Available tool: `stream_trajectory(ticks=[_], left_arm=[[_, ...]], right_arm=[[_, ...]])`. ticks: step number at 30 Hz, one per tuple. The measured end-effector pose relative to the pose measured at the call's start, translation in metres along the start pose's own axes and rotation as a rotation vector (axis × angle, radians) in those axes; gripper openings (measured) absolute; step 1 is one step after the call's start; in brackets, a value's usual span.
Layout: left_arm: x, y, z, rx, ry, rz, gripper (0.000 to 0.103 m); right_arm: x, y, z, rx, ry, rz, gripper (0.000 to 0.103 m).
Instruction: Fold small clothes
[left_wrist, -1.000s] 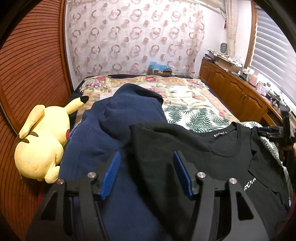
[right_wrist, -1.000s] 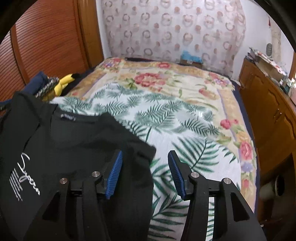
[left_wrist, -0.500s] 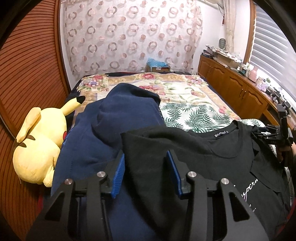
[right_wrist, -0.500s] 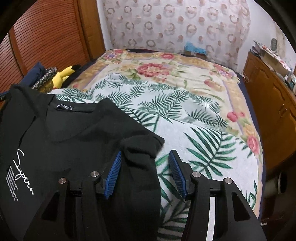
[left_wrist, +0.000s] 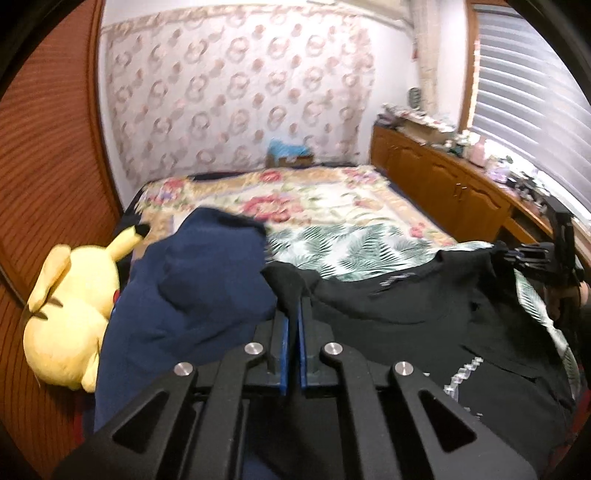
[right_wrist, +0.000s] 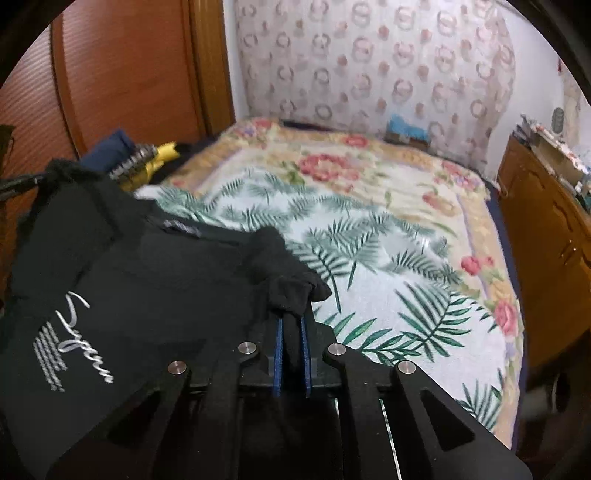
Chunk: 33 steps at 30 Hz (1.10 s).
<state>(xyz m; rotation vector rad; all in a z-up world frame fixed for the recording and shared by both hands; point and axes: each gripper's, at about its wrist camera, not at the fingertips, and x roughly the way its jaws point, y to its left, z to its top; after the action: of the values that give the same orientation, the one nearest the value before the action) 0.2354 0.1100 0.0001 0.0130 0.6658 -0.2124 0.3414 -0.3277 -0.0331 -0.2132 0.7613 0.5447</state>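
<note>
Black cotton T-shirt with white script (right_wrist: 122, 295) hangs between left gripper (left_wrist: 291, 321) and right gripper (right_wrist: 291, 325), jaws just closed, pinching each shoulder above the palm-print bedspread (right_wrist: 388, 266); thin bites could slip, dropping it crumpled.

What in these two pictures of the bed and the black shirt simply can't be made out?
- Black T-shirt: its lower half is hidden behind the right gripper in the right wrist view.
- Collar label: motion blur makes it unreadable in the left wrist view.
- Navy garment: bunched, so its type is unclear; the left gripper covers its lower edge.
- Clutter on the wooden cabinet: too small and blurred to identify.
</note>
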Motion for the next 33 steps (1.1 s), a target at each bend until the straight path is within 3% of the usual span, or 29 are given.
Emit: stream_trajectory(ticks=[8,14,19,23,27,33], left_arm=[[-0.066,-0.035,-0.025,0.029,-0.084,-0.061,0.002],[-0.110,-0.037,-0.073,0.001,-0.104,-0.078,0.002],[-0.140,-0.034,-0.114,-0.031,-0.123,-0.050,0.002],[-0.157,-0.028,-0.145,-0.091,-0.125,-0.059,0.002],[-0.167,-0.035,-0.166,-0.086,-0.104,-0.038,0.002],[-0.192,-0.038,-0.181,-0.102,-0.097,-0.045,0.002]], right_arm=[[-0.076,0.021,-0.012,0.021,-0.107,0.002,0.005],[-0.129,0.043,-0.055,0.043,-0.144,0.005,0.005],[-0.164,0.059,-0.095,0.069,-0.166,0.001,0.005],[-0.184,0.070,-0.128,0.104,-0.156,0.004,0.005],[-0.201,0.078,-0.152,0.114,-0.149,0.001,0.005],[-0.230,0.089,-0.165,0.084,-0.132,-0.011,0.005]])
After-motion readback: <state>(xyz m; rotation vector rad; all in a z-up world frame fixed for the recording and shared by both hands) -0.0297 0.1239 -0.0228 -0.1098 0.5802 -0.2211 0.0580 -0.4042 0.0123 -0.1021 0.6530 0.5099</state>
